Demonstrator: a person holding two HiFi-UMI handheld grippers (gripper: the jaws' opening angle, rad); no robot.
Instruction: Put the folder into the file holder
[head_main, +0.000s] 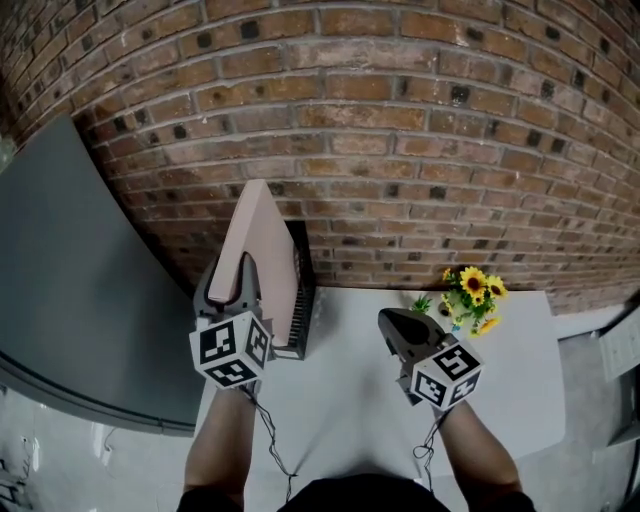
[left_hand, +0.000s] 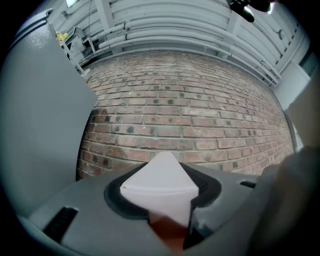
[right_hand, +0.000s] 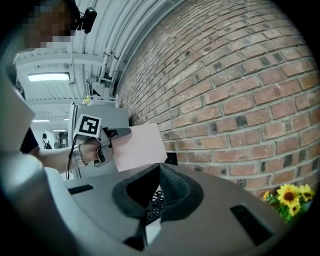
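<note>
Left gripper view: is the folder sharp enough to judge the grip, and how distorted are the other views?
Left gripper view: the folder is soft and blurred up close; the brick wall is sharper but bowed by the fisheye. Right gripper view: strong barrel distortion, dark corners, a bright ceiling light. Head view: evenly lit, wall courses curved.

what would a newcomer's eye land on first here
The tall pink folder, upright in the left claw at the left, next to the black mesh file holder against the brick wall. Then the bright sunflowers at the right of the white table, beyond the shut, empty right claw.
</note>
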